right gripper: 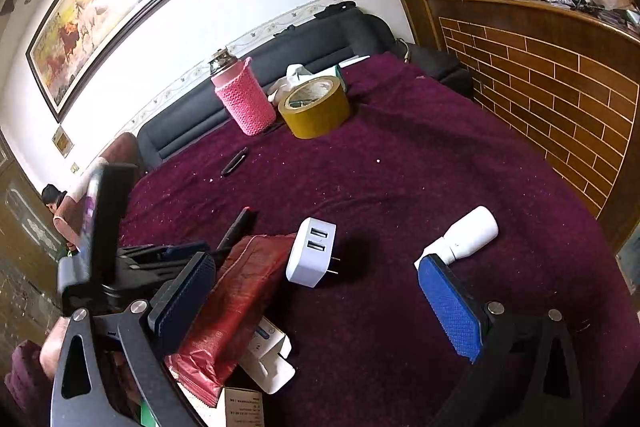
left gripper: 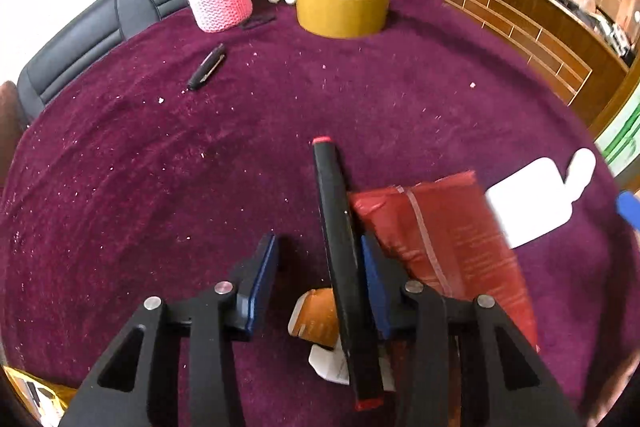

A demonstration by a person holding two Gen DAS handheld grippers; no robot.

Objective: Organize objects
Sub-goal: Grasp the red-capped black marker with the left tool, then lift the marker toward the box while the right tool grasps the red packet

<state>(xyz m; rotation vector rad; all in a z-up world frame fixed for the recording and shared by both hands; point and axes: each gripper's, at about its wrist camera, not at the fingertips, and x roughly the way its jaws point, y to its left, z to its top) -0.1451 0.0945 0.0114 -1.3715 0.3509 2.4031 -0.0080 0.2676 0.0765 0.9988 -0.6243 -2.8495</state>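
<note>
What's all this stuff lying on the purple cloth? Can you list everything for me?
Pink knitted-sleeve bottle: one, pink, far side of the cloth.
Roll of tan packing tape: one, tan, right beside the bottle.
Small dark folded pocket tool: one, black, alone mid-cloth.
Long black marker with red ends: one, black, between the left jaws.
Crinkly red foil packet: one, red, near edge, next to the marker.
White two-port USB wall charger: one, white, right of the packet.
White cylindrical gadget: one, white, near the right jaws.
Purple tablecloth: one, under everything.
Left gripper: blue-padded, open.
Right gripper: blue-padded, wide open, empty.
</note>
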